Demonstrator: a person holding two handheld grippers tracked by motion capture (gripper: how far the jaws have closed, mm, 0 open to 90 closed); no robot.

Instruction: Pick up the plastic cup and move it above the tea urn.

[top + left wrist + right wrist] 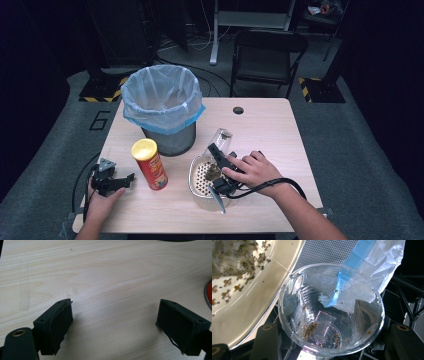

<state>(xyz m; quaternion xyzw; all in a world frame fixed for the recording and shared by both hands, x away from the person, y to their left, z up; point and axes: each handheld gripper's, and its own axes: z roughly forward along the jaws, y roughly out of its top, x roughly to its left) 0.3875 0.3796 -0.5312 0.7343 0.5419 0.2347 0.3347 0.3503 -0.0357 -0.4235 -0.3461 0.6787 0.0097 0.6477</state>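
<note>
Clear ribbed plastic cup (pixel 332 312), flecked inside with brown crumbs, sits pinched between the right gripper's (pixel 220 167) jaws, tipped over the white perforated strainer tray (pixel 197 172) beside the grey mesh bin (pixel 167 137); the left gripper (pixel 115 326) rests spread wide on the wooden table (pixel 107 277).

Red chips can (pixel 150 164) with yellow lid standing upright near the tabletop's left front part, 1 black folding chair (pixel 266 56) on the floor behind the tabletop's far edge
</note>
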